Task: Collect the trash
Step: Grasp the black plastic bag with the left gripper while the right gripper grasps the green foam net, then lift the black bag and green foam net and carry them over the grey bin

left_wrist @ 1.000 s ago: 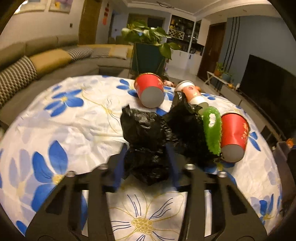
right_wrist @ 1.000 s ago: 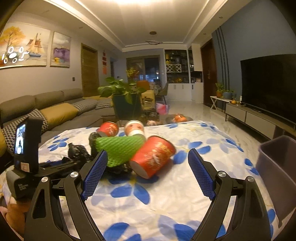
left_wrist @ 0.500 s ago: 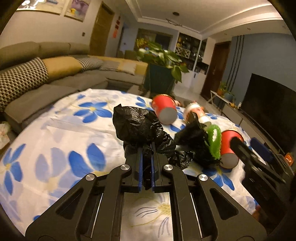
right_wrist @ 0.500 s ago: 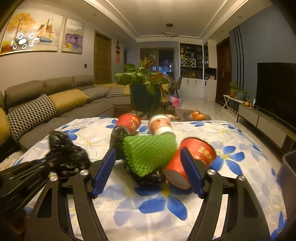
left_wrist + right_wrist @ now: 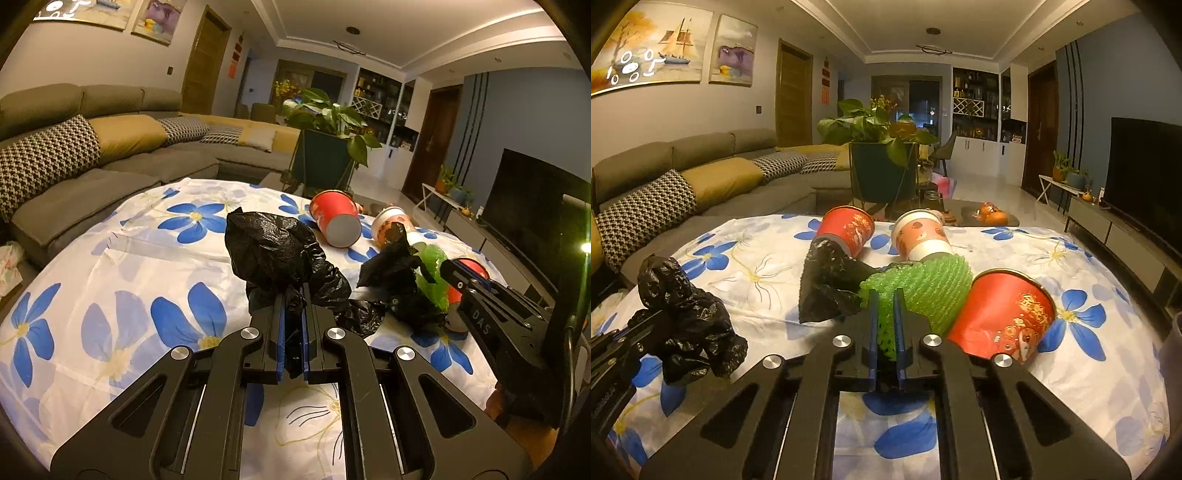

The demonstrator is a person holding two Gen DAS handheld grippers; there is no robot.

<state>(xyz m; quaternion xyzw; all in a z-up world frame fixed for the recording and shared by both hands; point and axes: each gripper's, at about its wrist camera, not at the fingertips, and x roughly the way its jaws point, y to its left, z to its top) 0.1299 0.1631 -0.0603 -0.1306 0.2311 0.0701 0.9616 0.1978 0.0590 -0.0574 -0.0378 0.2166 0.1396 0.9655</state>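
Here, in the left wrist view, the left gripper (image 5: 292,325) is seen at lower centre, its jaws clamped on a crumpled black plastic bag (image 5: 275,254) that rises above them over the worktop (image 5: 122,266), which is covered by a white cloth with blue flowers. A red paper cup (image 5: 334,218) lies on its side at upper centre. At right, the right gripper (image 5: 461,277) is seen against green foam netting (image 5: 430,273).

In the right wrist view, the right gripper (image 5: 885,325) sits at lower centre; its jaws have just been closing and are now pinched on the green foam netting (image 5: 923,288), with black bag film (image 5: 827,280) just left of it. A second red cup (image 5: 1004,317) lies touching the netting at right. The bunched bag (image 5: 683,314) is held at the left edge.
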